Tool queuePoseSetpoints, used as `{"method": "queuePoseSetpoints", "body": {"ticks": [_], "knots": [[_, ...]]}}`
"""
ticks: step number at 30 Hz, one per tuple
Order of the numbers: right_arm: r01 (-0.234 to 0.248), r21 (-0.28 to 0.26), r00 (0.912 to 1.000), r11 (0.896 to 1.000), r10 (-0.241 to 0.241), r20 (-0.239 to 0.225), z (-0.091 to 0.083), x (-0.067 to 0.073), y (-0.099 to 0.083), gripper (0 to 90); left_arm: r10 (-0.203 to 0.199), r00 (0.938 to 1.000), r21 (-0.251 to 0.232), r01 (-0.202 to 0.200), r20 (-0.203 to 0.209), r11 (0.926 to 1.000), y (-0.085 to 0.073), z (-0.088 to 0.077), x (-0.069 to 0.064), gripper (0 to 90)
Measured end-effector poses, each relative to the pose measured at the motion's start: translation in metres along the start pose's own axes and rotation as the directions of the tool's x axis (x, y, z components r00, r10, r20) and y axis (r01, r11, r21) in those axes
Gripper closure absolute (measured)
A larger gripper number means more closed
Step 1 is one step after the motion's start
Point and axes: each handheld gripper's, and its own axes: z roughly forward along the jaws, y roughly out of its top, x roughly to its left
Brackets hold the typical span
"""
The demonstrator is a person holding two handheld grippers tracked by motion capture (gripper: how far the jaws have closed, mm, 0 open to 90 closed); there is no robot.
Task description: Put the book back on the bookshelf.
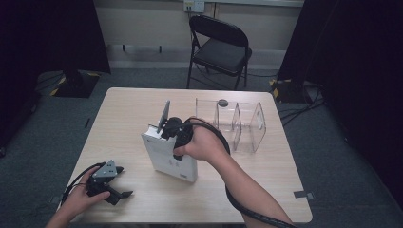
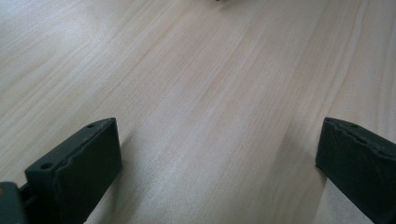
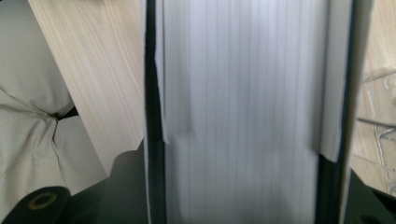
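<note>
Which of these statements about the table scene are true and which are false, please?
1. The right gripper grips the white book at its top edge. True.
2. The white book lies flat on the table. False: it stands upright, its front cover swung open.
3. The left gripper has its jaws open over bare wood. True.
4. The clear organizer stands to the left of the book. False: it stands to its right, seen in the high view.
5. The folding chair stands beyond the table's far edge. True.
</note>
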Motion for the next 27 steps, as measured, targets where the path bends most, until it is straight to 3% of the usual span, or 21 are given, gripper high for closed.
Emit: {"method": "queuePoseSetpoints", "body": {"ticks": [2,8,27], "knots": [[0.006,0.001,1.0,1.0,-0.006,0.002,-0.001,0.0,-0.004,52.3,0.0,1.0,0.0,0.0,0.0,1.0,0.0,0.0,0.0,0.0],[-0.037,0.007,0.9991,0.999,0.037,-0.02,-0.005,-0.003,-0.018,52.3,-0.001,1.0,0.0,0.001,0.0,1.0,0.0,0.0,0.0,0.0],[-0.126,0.002,0.992,0.992,0.126,-0.005,-0.025,-0.012,-0.063,52.5,0.001,1.0,0.0,-0.001,0.001,1.0,0.0,0.0,0.0,0.0]]}}
